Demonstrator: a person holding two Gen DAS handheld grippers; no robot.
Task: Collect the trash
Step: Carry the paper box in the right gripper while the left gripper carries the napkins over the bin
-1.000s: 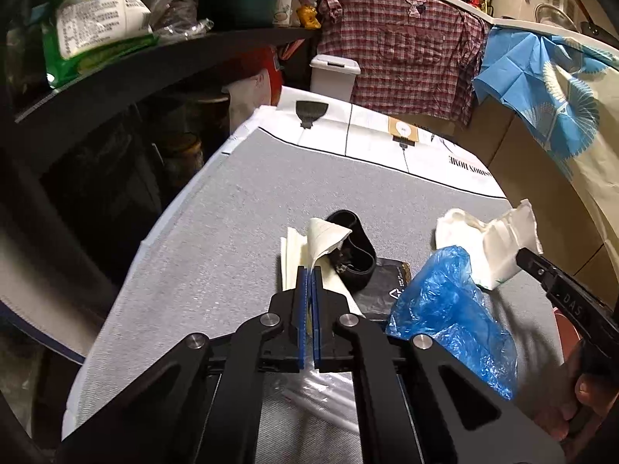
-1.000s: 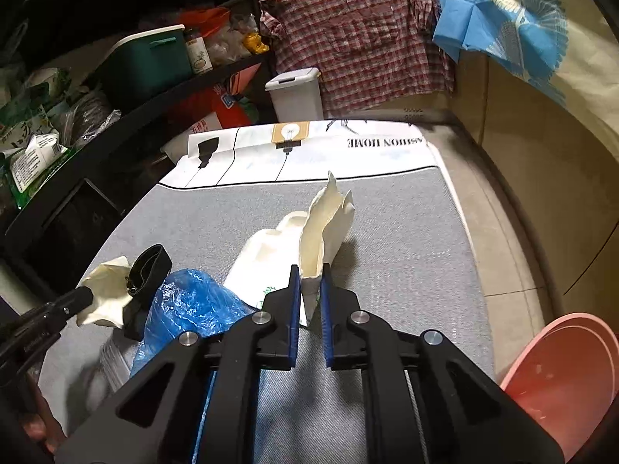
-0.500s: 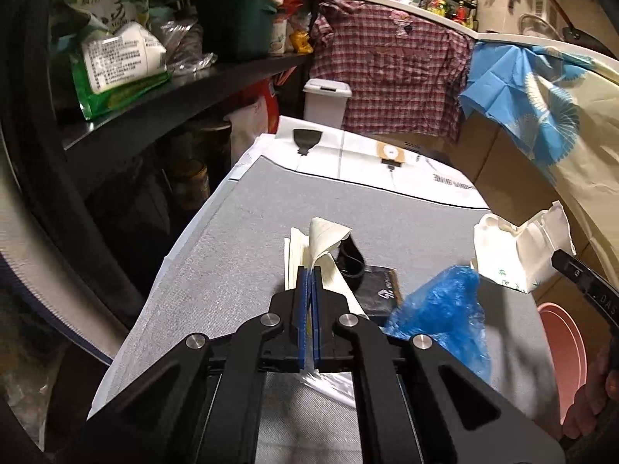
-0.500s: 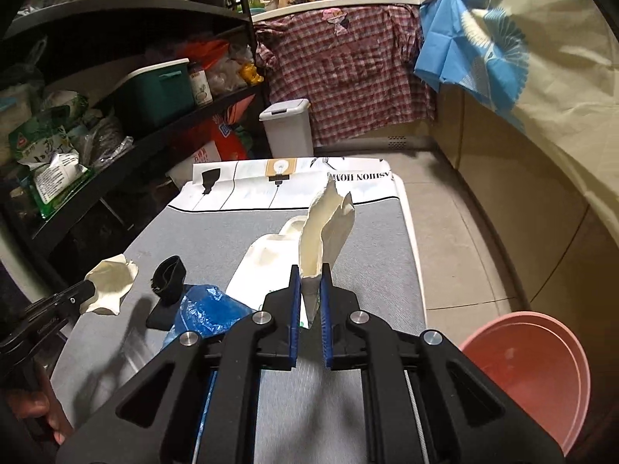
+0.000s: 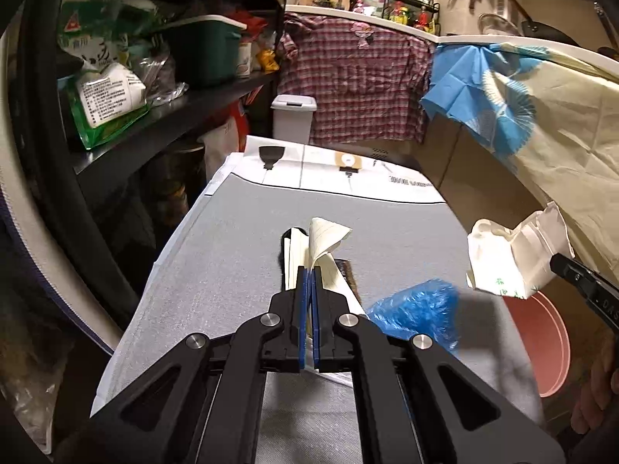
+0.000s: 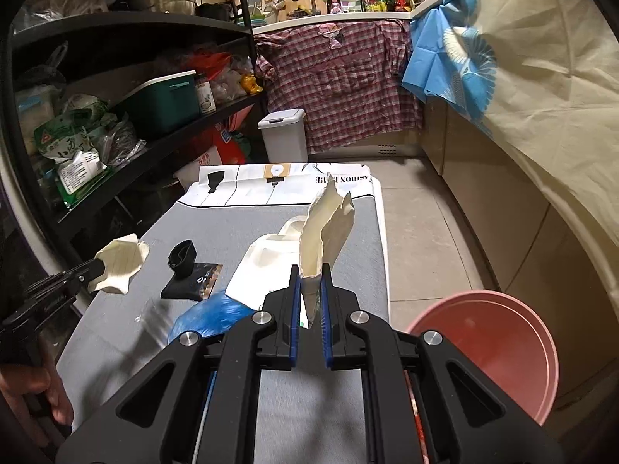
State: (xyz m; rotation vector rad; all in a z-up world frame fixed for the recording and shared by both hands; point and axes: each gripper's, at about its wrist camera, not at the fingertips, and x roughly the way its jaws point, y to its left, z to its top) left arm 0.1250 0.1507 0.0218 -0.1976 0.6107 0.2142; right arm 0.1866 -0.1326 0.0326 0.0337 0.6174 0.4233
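Both grippers have risen off the grey worktop since a second ago. Right gripper, jaws nearly closed, pinches a crumpled cream paper bag, carried toward the round pink plastic basin on the floor at 4 o'clock. Left gripper, jaws almost fully closed, clamps a folded cream lined paper. Nothing visibly binned yet. Left on the worktop: blue crinkled plastic bag, black foil packet, black band at 10 o'clock.
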